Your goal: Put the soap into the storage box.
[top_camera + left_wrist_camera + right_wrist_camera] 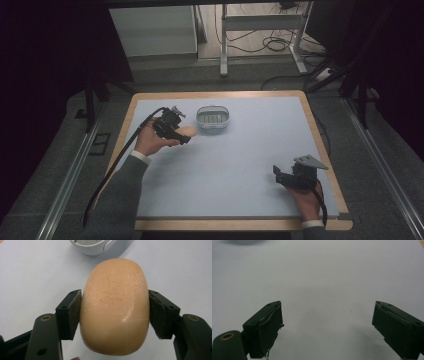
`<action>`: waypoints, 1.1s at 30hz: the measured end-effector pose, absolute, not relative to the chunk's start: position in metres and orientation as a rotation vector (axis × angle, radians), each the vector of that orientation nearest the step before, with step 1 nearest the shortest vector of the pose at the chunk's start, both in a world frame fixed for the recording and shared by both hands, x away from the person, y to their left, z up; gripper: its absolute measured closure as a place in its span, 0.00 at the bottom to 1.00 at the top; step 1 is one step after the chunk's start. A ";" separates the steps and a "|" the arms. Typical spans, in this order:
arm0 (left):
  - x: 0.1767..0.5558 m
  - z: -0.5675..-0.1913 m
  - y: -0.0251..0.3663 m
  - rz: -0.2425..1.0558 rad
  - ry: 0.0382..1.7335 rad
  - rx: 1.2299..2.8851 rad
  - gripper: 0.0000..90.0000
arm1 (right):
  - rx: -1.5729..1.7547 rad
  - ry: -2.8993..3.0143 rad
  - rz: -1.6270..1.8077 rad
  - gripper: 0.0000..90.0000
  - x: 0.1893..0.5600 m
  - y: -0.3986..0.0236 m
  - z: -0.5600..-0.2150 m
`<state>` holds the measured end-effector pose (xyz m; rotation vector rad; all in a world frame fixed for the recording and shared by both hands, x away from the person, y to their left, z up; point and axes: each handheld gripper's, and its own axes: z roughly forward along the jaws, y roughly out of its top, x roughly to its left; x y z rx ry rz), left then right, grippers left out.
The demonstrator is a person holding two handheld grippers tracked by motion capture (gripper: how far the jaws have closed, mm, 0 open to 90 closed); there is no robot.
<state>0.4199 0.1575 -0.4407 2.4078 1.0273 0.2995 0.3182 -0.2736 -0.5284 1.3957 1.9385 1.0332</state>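
An oval peach-coloured bar of soap (115,311) is clamped between the two black pads of my left gripper (115,312), one pad on each long side. From above, the soap (189,131) and the left gripper (184,135) sit over the blue mat, just left of a grey soap dish (213,118). The dish's rim (92,246) lies just beyond the soap. My right gripper (278,176) rests low at the mat's front right. Its jaws (327,325) stand wide apart over bare mat with nothing between them.
The blue mat (240,160) covers a wooden-edged table (320,145). Beyond the table are a metal desk frame (260,30) and loose cables (275,45) on the floor. A cable trails from the left gripper off the table's left side.
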 end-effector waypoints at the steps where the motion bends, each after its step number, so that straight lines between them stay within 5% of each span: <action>1: 0.420 -0.440 0.157 0.300 1.026 2.410 0.37 | 1.396 1.938 1.033 0.11 0.318 -0.274 -0.528; 33: 0.436 -0.424 0.131 0.328 0.973 2.422 0.37 | 1.393 1.941 1.030 0.11 0.318 -0.273 -0.528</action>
